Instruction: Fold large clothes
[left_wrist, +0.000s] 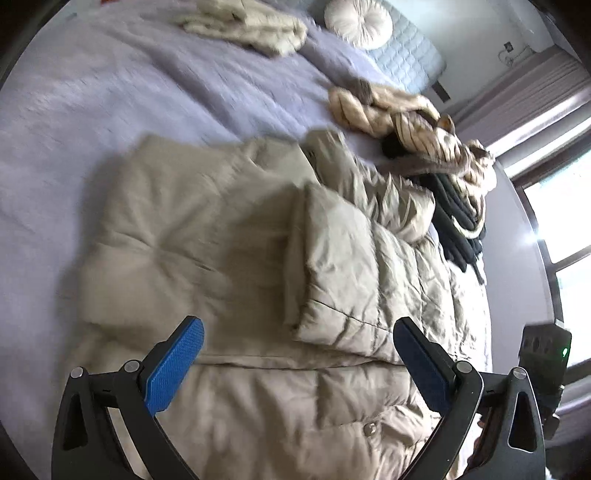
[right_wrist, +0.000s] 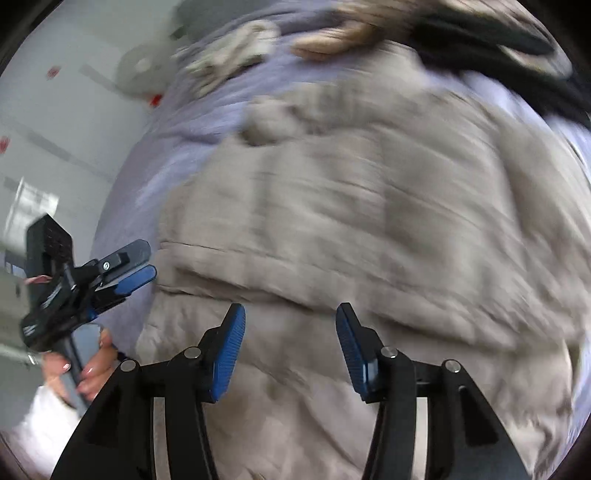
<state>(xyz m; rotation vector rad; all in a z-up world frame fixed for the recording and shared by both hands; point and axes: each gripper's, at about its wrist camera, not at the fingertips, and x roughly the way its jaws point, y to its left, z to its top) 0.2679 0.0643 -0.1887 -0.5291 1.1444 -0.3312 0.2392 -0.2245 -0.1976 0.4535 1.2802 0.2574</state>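
Observation:
A beige quilted coat (left_wrist: 229, 236) lies spread on the lavender bed (left_wrist: 92, 110), with one sleeve (left_wrist: 340, 258) folded across its body. My left gripper (left_wrist: 298, 326) hovers over the coat's near part, jaws wide open, nothing between the blue pads (left_wrist: 177, 365). In the right wrist view, which is blurred, the coat (right_wrist: 369, 221) fills the frame. My right gripper (right_wrist: 291, 312) is open above it, with no fabric pinched between its pads. The left gripper (right_wrist: 146, 264) shows at that view's left edge, held by a hand (right_wrist: 96, 369) beside the coat's edge.
A cream knit garment (left_wrist: 251, 22) and a round white cushion (left_wrist: 358, 22) lie at the far end of the bed. A tan padded garment (left_wrist: 406, 118) and a dark one (left_wrist: 458, 221) are heaped beyond the coat. A window (left_wrist: 561, 229) is on the right.

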